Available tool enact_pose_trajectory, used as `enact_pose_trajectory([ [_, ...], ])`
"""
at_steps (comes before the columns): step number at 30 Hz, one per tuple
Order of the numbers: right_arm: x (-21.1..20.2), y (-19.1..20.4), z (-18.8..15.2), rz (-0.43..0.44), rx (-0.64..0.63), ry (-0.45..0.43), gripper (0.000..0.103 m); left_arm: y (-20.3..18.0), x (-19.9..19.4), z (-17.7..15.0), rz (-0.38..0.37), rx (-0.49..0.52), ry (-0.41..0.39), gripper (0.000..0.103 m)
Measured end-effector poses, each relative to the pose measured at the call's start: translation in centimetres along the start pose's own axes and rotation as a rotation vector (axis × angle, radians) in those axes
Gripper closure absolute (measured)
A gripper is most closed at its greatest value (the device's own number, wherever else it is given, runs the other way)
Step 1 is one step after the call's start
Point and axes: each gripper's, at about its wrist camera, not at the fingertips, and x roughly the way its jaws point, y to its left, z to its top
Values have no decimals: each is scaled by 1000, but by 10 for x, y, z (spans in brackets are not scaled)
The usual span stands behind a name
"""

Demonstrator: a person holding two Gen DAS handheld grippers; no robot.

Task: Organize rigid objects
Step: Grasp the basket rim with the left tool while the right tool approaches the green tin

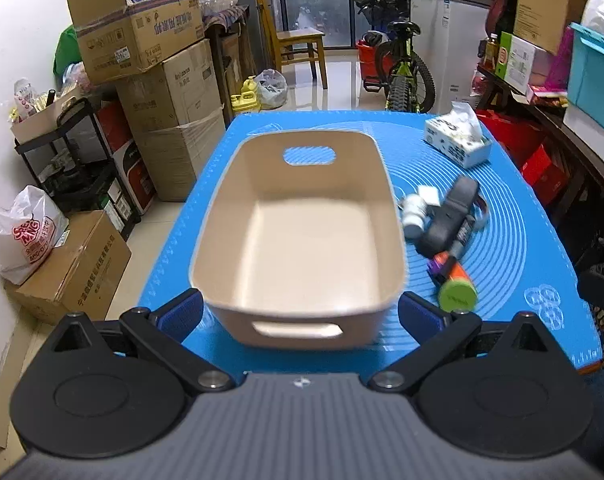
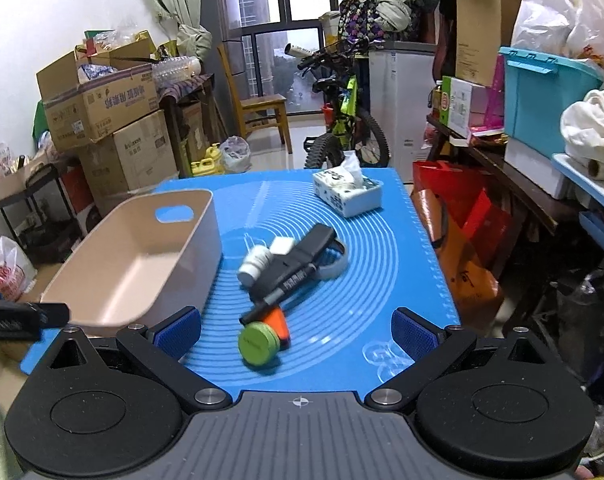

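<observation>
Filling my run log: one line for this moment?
left gripper: open, at bin | right gripper: open, over bottle | bin: empty

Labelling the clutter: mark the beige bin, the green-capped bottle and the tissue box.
beige bin (image 1: 302, 240), left wrist view, bare inside floor.
green-capped bottle (image 2: 259, 343), right wrist view, green cap face.
tissue box (image 2: 356, 198), right wrist view, front side.

You can read "MNG" in red on the white bag (image 1: 24, 236) left of the bin (image 1: 298, 236); other print is illegible.
</observation>
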Motion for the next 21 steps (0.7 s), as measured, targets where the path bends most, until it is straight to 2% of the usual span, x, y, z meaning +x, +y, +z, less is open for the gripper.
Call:
enact_pose_trajectory([
  [7, 49, 1, 26, 21, 50, 65, 2, 37, 38, 42, 72, -5, 78, 1],
  [9, 64, 4, 28, 10, 45, 83, 2, 47, 53, 49, 69, -12, 114, 1],
  [14, 106, 9, 26, -11, 48, 166, 2, 71, 98, 59, 64, -53, 209, 2],
  [19, 147, 17, 13, -34, 63, 259, 2, 78, 135, 61, 75, -80, 314, 2],
  [20, 154, 19, 10, -41, 60, 274, 2, 79, 143, 61, 81, -84, 335, 3],
  [21, 161, 21, 7, -47, 57, 288, 2, 80, 147, 60, 82, -88, 348, 12],
])
